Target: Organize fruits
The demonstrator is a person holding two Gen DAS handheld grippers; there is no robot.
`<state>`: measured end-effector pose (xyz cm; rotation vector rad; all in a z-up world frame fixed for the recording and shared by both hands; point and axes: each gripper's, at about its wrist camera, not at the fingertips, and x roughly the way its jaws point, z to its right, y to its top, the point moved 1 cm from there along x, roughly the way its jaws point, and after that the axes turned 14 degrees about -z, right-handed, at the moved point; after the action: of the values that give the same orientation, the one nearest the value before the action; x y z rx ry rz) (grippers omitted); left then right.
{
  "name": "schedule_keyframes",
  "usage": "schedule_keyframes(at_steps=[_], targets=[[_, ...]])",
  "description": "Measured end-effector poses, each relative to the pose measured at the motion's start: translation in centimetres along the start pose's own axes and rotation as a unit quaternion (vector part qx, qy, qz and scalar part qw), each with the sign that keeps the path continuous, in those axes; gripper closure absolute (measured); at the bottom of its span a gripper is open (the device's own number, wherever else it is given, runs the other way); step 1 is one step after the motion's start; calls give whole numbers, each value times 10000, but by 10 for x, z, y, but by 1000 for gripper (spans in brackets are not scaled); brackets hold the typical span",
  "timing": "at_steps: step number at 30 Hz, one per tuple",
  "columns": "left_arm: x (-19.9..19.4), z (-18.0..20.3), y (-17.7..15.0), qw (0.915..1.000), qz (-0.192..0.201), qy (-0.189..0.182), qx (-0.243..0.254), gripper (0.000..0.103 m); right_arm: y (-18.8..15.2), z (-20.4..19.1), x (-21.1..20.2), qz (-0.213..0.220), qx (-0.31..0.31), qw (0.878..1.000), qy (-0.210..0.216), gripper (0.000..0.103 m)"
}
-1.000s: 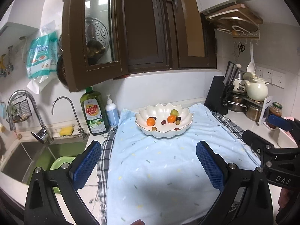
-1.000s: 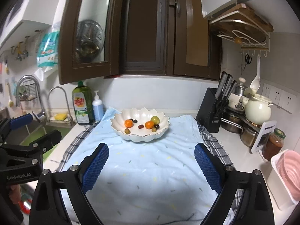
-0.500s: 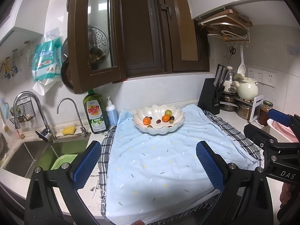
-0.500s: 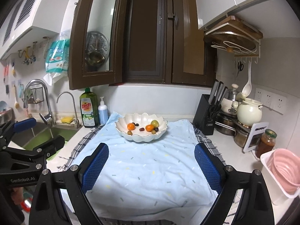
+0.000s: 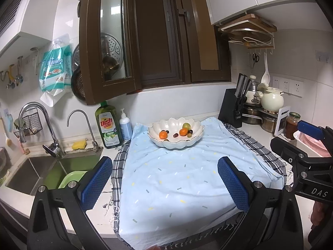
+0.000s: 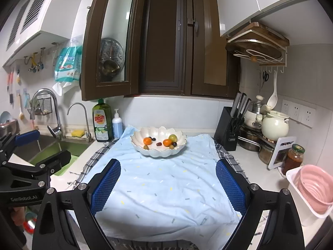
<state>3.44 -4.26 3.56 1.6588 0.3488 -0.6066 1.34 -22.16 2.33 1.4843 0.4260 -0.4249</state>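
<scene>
Left tongs (image 5: 164,182) and right tongs (image 6: 167,184) both gape wide with nothing between them, held over the near edge of the blue cloth (image 6: 166,187) on the table (image 6: 260,179). Far end of cloth: all fruits (image 6: 160,141) lie in the white bowl (image 6: 159,152); none on the cloth. This fits either sorting finished or fruits awaiting removal, so no move is settled.
</scene>
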Motion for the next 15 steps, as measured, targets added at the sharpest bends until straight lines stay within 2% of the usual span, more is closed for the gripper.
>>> schedule_keyframes(at_steps=[15], targets=[[-8,2,-1,10000,75,49,13,0,-4,-1,-6,22,10,10000,24,9]])
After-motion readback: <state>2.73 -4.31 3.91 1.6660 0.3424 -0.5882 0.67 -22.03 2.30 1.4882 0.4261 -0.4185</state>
